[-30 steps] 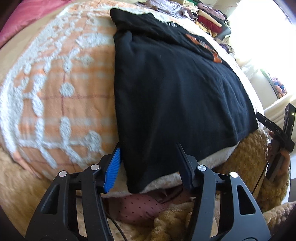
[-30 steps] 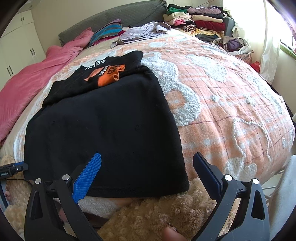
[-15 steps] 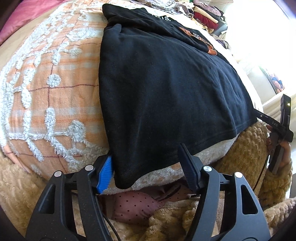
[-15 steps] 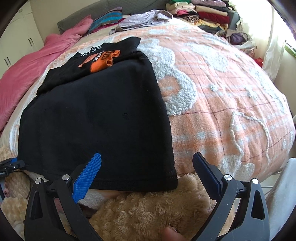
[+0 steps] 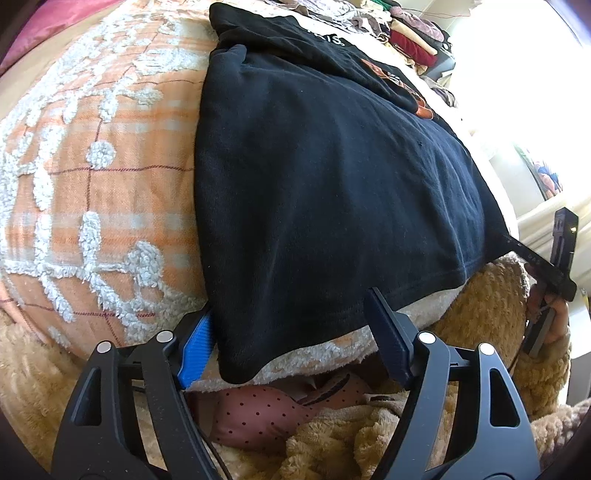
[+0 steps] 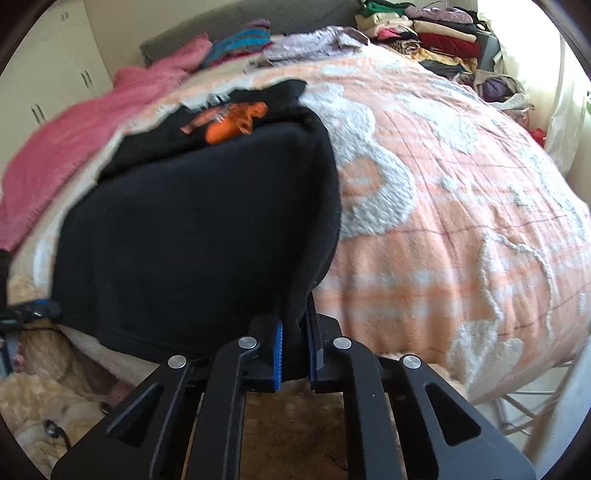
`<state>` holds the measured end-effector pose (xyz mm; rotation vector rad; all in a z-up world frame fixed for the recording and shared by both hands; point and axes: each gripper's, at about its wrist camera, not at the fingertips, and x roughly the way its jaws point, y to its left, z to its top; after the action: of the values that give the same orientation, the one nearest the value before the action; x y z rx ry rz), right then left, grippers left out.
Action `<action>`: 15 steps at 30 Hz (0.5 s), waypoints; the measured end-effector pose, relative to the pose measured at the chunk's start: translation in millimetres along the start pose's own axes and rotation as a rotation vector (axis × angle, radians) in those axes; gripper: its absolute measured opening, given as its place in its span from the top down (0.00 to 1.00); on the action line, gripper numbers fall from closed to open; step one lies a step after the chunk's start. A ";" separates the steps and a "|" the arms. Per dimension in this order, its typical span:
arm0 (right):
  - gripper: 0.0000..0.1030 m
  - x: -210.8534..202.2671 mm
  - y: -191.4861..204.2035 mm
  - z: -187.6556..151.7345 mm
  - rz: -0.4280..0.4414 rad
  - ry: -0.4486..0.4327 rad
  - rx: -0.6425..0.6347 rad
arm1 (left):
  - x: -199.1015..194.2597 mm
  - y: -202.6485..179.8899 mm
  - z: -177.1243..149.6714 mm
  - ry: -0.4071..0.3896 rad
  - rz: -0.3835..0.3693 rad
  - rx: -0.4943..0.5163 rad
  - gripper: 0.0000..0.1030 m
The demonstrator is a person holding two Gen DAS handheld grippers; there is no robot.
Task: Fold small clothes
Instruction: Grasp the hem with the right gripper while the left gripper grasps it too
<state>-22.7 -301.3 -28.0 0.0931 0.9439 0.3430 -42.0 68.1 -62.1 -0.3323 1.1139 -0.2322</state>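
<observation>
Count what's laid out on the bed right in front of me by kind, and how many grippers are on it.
Black T-shirt: 1
Peach patterned bedspread: 1
Pink blanket: 1
Grippers: 2, the right gripper with jaws shut on the shirt's near corner, the left gripper with jaws open around the other corner
Total: 5

Left wrist view sits low at the near edge of the bed [image 5: 92,192], looking up its length, close over the black shirt [image 5: 332,184] and its near-left corner. Right wrist view rides at the shirt's [image 6: 199,236] near-right corner, facing the far headboard [image 6: 229,22], somewhat blurred. Both share the shirt and the orange bedspread [image 6: 461,229]; the right gripper [image 5: 554,266] shows at the left view's right edge, and what is probably the left one [image 6: 22,314] at the other's left.
</observation>
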 end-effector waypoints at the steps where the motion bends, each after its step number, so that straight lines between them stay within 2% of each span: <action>1: 0.91 -2.9 -0.8 1.0 0.031 -0.015 0.017 | 0.6 -0.5 0.1 0.002 0.005 0.004 0.35; 2: 0.92 -6.0 -0.8 2.5 0.056 -0.031 0.028 | 0.6 -1.3 0.0 -0.008 0.028 0.017 0.36; 4: 0.92 -12.4 0.6 6.1 0.092 -0.068 0.036 | -0.6 -1.4 0.1 -0.014 0.059 0.021 0.53; 5: 0.92 -16.6 1.5 8.5 0.111 -0.093 0.042 | -2.4 0.7 0.1 -0.020 0.065 0.011 0.58; 6: 0.92 -20.0 1.9 9.9 0.123 -0.109 0.048 | -6.9 6.5 0.8 -0.033 0.049 -0.020 0.70; 7: 0.92 -22.4 2.6 12.3 0.132 -0.124 0.053 | -10.9 9.7 1.5 -0.047 0.031 -0.037 0.87; 8: 0.92 -25.1 3.1 15.1 0.138 -0.140 0.058 | -15.5 12.6 2.8 -0.061 0.018 -0.047 0.93; 9: 0.92 -27.1 4.0 17.0 0.139 -0.151 0.061 | -21.5 15.4 5.2 -0.079 -0.016 -0.059 0.96; 11: 0.92 -31.1 5.6 22.3 0.141 -0.179 0.067 | -28.5 17.9 8.9 -0.095 -0.057 -0.077 0.96; 15: 0.92 -38.5 6.0 29.5 0.143 -0.223 0.072 | -43.4 20.2 19.0 -0.144 -0.063 -0.077 0.97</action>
<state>-21.1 -306.3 20.6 0.2610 0.7304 0.4215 -43.0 104.6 -25.7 -0.4461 0.9725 -0.2179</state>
